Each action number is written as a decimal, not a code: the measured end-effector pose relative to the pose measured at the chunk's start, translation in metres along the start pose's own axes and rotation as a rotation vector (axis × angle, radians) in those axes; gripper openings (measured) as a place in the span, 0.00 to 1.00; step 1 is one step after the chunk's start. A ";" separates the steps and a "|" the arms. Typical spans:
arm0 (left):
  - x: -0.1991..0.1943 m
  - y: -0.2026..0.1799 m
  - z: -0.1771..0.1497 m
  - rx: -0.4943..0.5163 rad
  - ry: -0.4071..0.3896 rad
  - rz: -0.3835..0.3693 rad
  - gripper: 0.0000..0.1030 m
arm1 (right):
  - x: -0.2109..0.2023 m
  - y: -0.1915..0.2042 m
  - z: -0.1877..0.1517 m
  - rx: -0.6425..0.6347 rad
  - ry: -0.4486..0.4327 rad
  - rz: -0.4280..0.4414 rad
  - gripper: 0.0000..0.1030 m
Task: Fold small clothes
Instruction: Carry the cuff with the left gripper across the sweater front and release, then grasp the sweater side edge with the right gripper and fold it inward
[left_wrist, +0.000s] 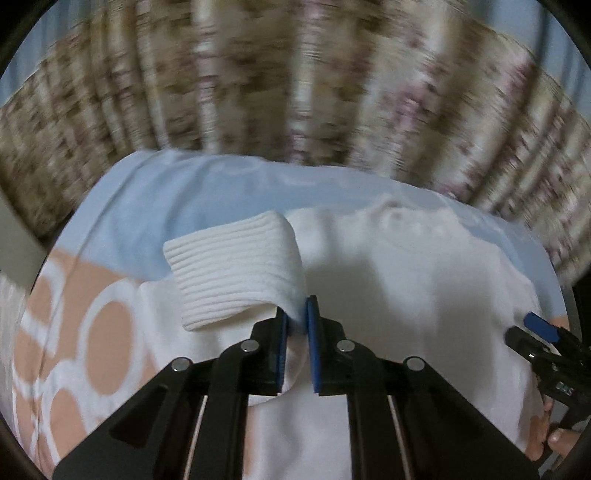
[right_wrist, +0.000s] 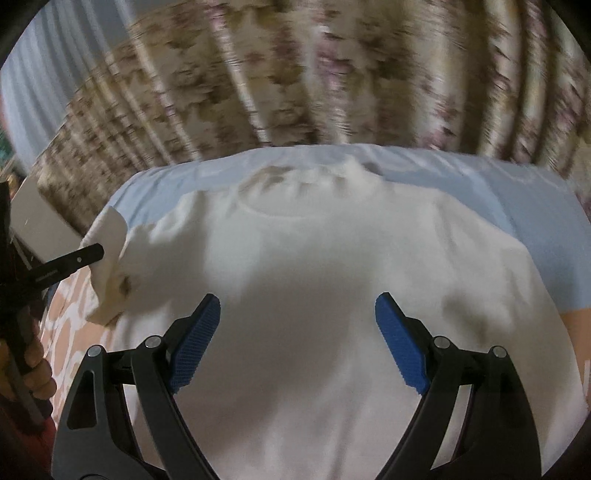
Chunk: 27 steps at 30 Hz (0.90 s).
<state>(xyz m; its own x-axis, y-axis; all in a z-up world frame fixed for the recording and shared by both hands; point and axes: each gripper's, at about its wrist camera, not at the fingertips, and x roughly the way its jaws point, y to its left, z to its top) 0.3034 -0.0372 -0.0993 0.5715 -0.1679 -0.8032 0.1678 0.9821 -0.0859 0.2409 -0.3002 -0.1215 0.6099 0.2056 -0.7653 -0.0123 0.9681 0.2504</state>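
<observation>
A white sweater (right_wrist: 317, 266) lies flat on the bed, collar at the far side. My left gripper (left_wrist: 295, 317) is shut on the sweater's left sleeve near its ribbed cuff (left_wrist: 232, 269), which is lifted and curls over to the left. In the right wrist view the same sleeve (right_wrist: 110, 258) shows raised at the left, with the left gripper (right_wrist: 74, 258) beside it. My right gripper (right_wrist: 297, 314) is open and empty, hovering over the sweater's body. It shows at the right edge of the left wrist view (left_wrist: 543, 332).
The bed has a sheet, light blue (left_wrist: 192, 199) at the far side and peach with white circles (left_wrist: 74, 332) at the left. A floral curtain (right_wrist: 332, 74) hangs behind the bed. A grey-white box or ledge (right_wrist: 37, 218) stands at the far left.
</observation>
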 end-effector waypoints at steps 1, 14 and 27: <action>0.004 -0.010 0.001 0.015 0.005 -0.011 0.10 | 0.000 0.000 0.000 0.000 0.000 0.000 0.84; 0.079 -0.110 -0.025 0.192 0.127 -0.068 0.14 | 0.011 -0.074 -0.014 0.115 0.045 -0.157 0.78; 0.007 -0.040 -0.046 0.105 0.044 0.040 0.70 | 0.008 -0.041 -0.002 0.093 0.024 -0.087 0.78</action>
<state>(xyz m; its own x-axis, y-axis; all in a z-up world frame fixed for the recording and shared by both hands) 0.2640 -0.0735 -0.1286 0.5439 -0.1229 -0.8301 0.2304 0.9731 0.0068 0.2444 -0.3385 -0.1391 0.5865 0.1260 -0.8001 0.1144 0.9650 0.2359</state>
